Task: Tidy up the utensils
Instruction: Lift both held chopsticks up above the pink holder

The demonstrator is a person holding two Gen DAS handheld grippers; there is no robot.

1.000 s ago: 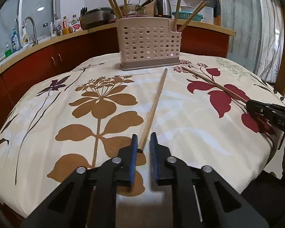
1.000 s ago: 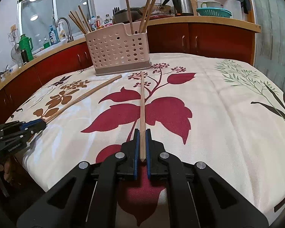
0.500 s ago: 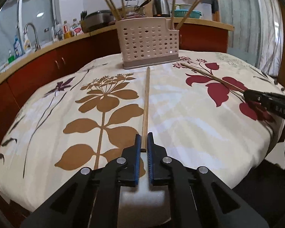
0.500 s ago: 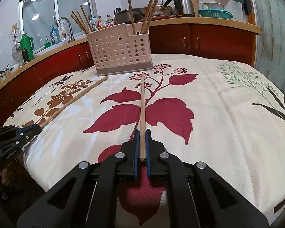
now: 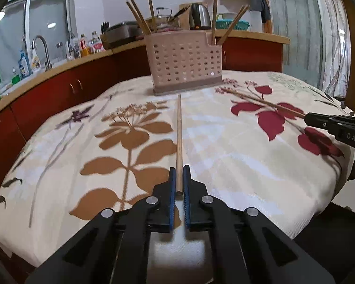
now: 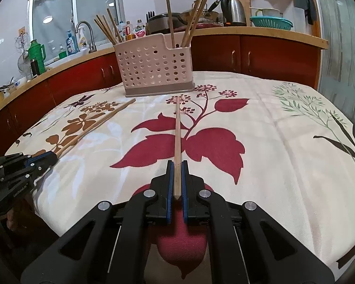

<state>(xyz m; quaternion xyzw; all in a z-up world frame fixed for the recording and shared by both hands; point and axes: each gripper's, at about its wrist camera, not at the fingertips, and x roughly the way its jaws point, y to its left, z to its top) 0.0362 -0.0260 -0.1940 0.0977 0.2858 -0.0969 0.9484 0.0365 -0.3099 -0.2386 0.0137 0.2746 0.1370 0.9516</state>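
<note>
A pink perforated utensil holder (image 5: 183, 65) stands at the table's far side with several chopsticks upright in it; it also shows in the right wrist view (image 6: 153, 67). My left gripper (image 5: 179, 177) is shut on the near end of a wooden chopstick (image 5: 179, 132) that points at the holder. My right gripper (image 6: 176, 174) is shut on the near end of a second chopstick (image 6: 177, 130), also pointing at the holder. Each gripper shows in the other's view: the right one (image 5: 329, 123) and the left one (image 6: 33, 163).
The table carries a floral cloth (image 6: 260, 130) whose near edge drops off just under both grippers. A red-fronted kitchen counter (image 6: 260, 47) runs behind, with a kettle (image 6: 232, 11), a tap (image 6: 87, 33), bottles and a teal basket (image 6: 271, 21).
My left gripper has closed from open onto the chopstick's near end, and the stick now lines up straight with the holder. The right gripper keeps its hold and has barely moved.
</note>
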